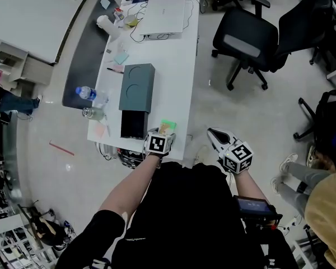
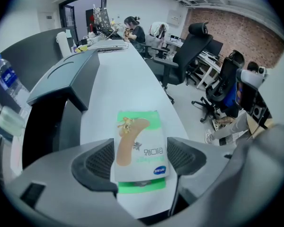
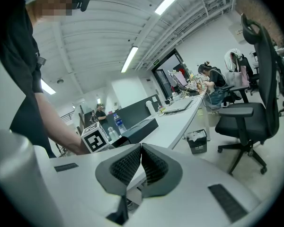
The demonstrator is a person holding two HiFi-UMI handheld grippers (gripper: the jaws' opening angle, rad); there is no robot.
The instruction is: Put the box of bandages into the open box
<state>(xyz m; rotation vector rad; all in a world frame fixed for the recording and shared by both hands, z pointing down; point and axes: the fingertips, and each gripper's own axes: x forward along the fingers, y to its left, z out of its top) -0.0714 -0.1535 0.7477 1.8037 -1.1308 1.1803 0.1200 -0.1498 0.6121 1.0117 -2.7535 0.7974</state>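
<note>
Closest in, at the bottom of the left gripper view, your left claw (image 2: pixel 140 158) has its jaws spread wide, and the box of bandages (image 2: pixel 137 134) lies flat between the two pads. It rests on the white surface (image 2: pixel 132 86) rather than hanging in a grip, its printed face up and a green edge showing at the near end. In the head view that same box sits low and centre in the frame, at the near edge of the surface, just right of the open box (image 1: pixel 134 124), whose dark inside faces up. A closed grey-green box (image 1: pixel 137 87) lies directly above the open one in the frame, touching or nearly touching it. Your right claw (image 3: pixel 141 163) has its jaws pressed together with nothing between them; in the head view it hangs off the surface's edge, over the floor, right of centre. At the left edge of the surface stands a water bottle (image 1: pixel 87 93), and a laptop (image 1: pixel 163 14) lies at the top of the frame. A black office chair (image 1: pixel 246 38) stands on the floor at the upper right
</note>
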